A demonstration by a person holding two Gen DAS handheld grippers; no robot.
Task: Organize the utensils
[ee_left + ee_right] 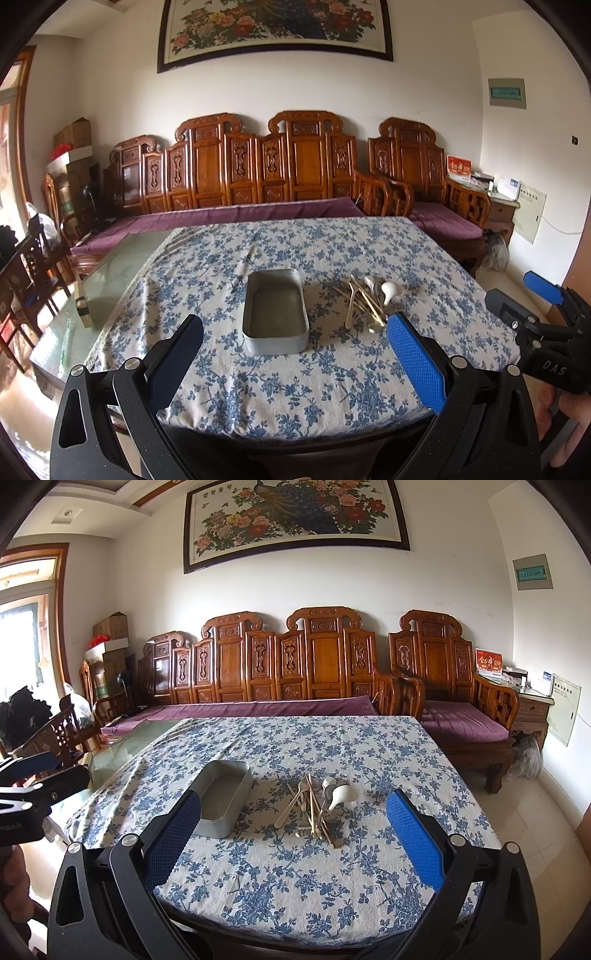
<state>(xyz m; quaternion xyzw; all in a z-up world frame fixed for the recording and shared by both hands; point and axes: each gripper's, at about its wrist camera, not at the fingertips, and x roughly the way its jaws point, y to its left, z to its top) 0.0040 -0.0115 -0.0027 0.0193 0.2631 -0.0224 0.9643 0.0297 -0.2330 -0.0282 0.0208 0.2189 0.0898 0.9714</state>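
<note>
A loose pile of utensils (317,808) is seen lying on the blue-flowered tablecloth (295,882), near the middle of the table: pale wooden chopsticks (312,805) are crossed over one another, a white ceramic spoon (341,795) is laid at the pile's far right with its bowl turned up, a slim white spoon (350,304) is stretched along the pile's left side, and what appears to be a small fork (303,832) is glimpsed at the near edge. Just to the left of the pile, apart from it, a rectangular metal tin (275,312) with rounded corners is set on the cloth, nothing being visible inside it. Nothing is held by either tool. The left gripper (295,354) is held above the near edge of the table with its jaws spread wide, the tin being framed between its fingers. The right gripper (295,834) is likewise held wide apart over the near edge, the pile being framed between its blue pads (415,843). Beyond the table a carved wooden bench (295,657) with purple cushions is set against a white wall, and a framed peacock painting (295,517) is hung above it. Cardboard boxes (110,646) are stacked in the far left corner.
</note>
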